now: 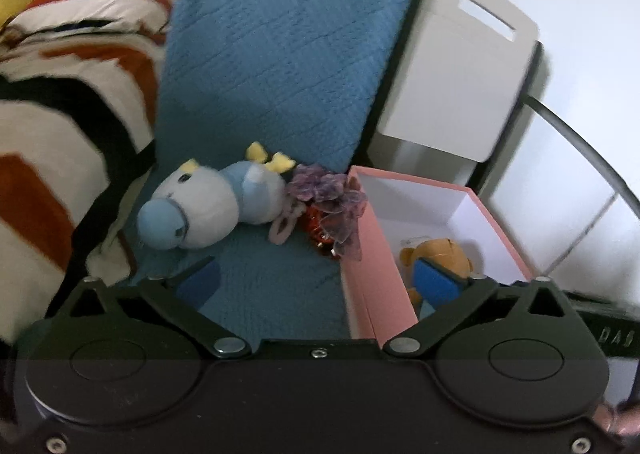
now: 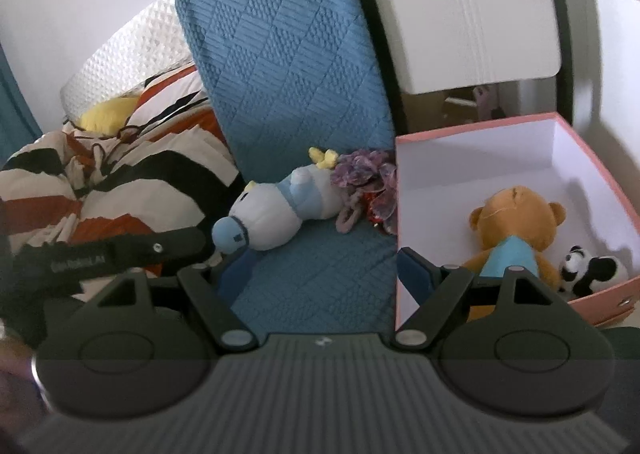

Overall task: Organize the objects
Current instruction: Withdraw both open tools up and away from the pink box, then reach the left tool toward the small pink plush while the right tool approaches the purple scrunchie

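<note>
A white and blue plush animal (image 1: 208,210) lies on a blue quilted mat (image 1: 280,54), with a purple fabric flower bunch (image 1: 328,198) beside it. To the right stands a pink box (image 1: 372,266) holding a brown teddy bear (image 1: 440,254). My left gripper (image 1: 316,282) is open and empty, just short of the plush and the box's left wall. In the right wrist view the plush (image 2: 280,210), the flowers (image 2: 364,178), the box (image 2: 480,134), the bear (image 2: 516,222) and a small panda plush (image 2: 592,266) show. My right gripper (image 2: 324,270) is open and empty, astride the box's near left corner.
A striped orange, black and white duvet (image 1: 52,134) lies at the left, also in the right wrist view (image 2: 100,194). A white bin (image 1: 452,66) stands behind the box. The left gripper's body (image 2: 100,254) shows at the left of the right wrist view. White tiled floor (image 1: 580,194) lies at the right.
</note>
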Available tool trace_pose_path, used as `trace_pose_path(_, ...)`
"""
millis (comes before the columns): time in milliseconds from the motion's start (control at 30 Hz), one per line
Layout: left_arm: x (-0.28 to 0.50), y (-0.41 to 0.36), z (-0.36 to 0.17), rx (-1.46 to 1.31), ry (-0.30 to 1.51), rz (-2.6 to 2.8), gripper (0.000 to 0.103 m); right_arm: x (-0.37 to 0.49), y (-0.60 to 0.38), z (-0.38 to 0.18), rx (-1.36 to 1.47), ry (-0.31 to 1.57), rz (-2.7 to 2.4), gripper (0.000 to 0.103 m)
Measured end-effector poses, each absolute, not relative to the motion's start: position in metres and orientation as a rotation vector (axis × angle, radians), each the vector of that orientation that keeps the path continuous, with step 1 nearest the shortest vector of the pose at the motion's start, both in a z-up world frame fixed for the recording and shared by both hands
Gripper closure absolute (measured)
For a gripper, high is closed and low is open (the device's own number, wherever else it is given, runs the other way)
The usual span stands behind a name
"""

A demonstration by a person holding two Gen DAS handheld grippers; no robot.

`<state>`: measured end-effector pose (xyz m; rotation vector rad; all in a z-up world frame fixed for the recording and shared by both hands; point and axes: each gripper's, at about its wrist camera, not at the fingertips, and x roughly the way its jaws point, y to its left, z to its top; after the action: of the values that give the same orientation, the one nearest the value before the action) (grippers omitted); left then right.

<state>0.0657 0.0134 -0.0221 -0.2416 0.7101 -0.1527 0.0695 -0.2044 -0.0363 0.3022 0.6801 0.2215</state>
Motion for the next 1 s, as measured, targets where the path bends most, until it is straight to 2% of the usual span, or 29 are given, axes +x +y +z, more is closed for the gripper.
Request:
trace_pose_path(67, 0.071, 0.009, -0.029, -0.214, 0.709, -0.145, 0.0, 0.073, -0.204, -0.041, 0.302, 0.681, 0.198, 0.009)
trace_pose_path(500, 0.129, 0.015, -0.109, -0.237, 0.713, -0.086, 0.0, 0.109, -0.207, -0.081, 0.295, 0.703, 0.153, 0.009)
trace_pose_path(667, 0.144, 0.018, -0.134, -0.264, 0.733, -0.127, 0.0, 0.127, -0.203, -0.088, 0.258, 0.7, 0.129, 0.01)
trace_pose_path(700, 0.149, 0.019, -0.141, -0.272, 0.752, -0.125, 0.0, 0.132, -0.203, -0.088, 0.255, 0.699, 0.127, 0.012)
trace_pose_path(767, 0.159, 0.019, -0.151, -0.292, 0.774, -0.106, 0.0, 0.142, -0.203, -0.089, 0.247, 0.703, 0.126, 0.023)
trace_pose_path(1000, 0.196, 0.027, -0.164, -0.349, 0.762, -0.107, 0.0, 0.178, -0.191, -0.08, 0.119, 0.693, 0.18, 0.023)
